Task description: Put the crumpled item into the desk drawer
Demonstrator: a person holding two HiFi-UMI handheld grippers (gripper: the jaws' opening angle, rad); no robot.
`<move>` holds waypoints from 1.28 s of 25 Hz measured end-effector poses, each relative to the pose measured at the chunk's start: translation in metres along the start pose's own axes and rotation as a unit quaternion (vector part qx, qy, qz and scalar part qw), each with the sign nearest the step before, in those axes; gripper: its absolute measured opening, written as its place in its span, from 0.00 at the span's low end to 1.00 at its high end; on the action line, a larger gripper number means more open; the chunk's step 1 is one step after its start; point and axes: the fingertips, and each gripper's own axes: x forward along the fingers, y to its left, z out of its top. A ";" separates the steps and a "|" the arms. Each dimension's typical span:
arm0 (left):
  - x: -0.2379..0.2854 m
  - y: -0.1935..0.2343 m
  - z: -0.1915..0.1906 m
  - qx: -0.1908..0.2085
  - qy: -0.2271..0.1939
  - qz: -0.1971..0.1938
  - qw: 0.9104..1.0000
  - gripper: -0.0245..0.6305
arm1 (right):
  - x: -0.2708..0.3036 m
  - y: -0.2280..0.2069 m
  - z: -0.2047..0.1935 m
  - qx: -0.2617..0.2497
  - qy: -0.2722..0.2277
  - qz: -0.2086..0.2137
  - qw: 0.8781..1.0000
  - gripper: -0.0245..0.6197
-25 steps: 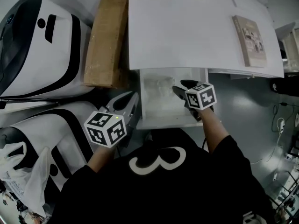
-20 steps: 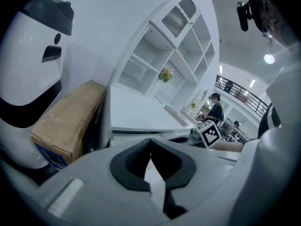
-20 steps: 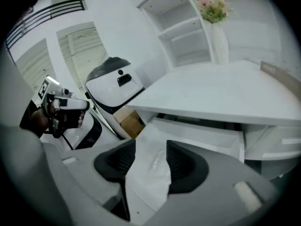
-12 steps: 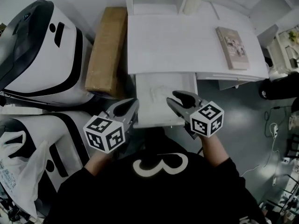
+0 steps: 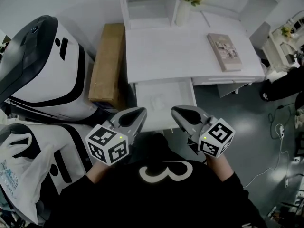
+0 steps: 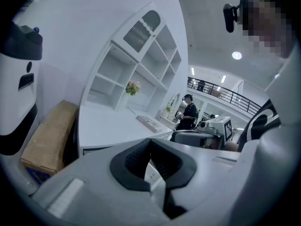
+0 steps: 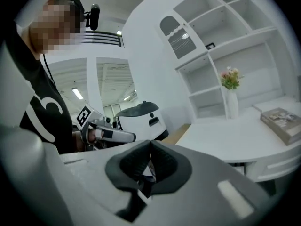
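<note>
The white desk (image 5: 171, 51) has its drawer (image 5: 179, 92) pulled out. A pale crumpled item (image 5: 156, 100) lies inside it, faint against the white bottom. Both grippers hover at the drawer's near edge, close to my body and apart from the item. My left gripper (image 5: 137, 112) is shut with nothing in it; its pads meet in the left gripper view (image 6: 150, 144). My right gripper (image 5: 176, 110) is also shut and empty, pads together in the right gripper view (image 7: 150, 144).
A brown cardboard box (image 5: 107, 64) leans beside the desk's left side. Large white-and-black machines (image 5: 40, 63) fill the left, with a plastic bag (image 5: 19, 175) below. On the desk lie a book (image 5: 224, 51) and a flower vase (image 5: 185, 6). A person (image 6: 189, 111) stands far off.
My right gripper has pulled back out of the drawer toward my body and gone from open to shut, empty. The crumpled item stays in the drawer. The left gripper barely moved.
</note>
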 end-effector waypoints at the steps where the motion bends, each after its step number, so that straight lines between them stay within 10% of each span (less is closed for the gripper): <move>1: -0.001 -0.005 0.001 0.004 -0.002 -0.005 1.000 0.05 | -0.005 0.002 0.003 0.004 -0.008 -0.003 1.000 0.04; 32: 0.003 -0.021 0.005 0.038 -0.003 -0.025 0.999 0.05 | -0.021 -0.005 0.001 0.009 -0.029 -0.032 0.999 0.04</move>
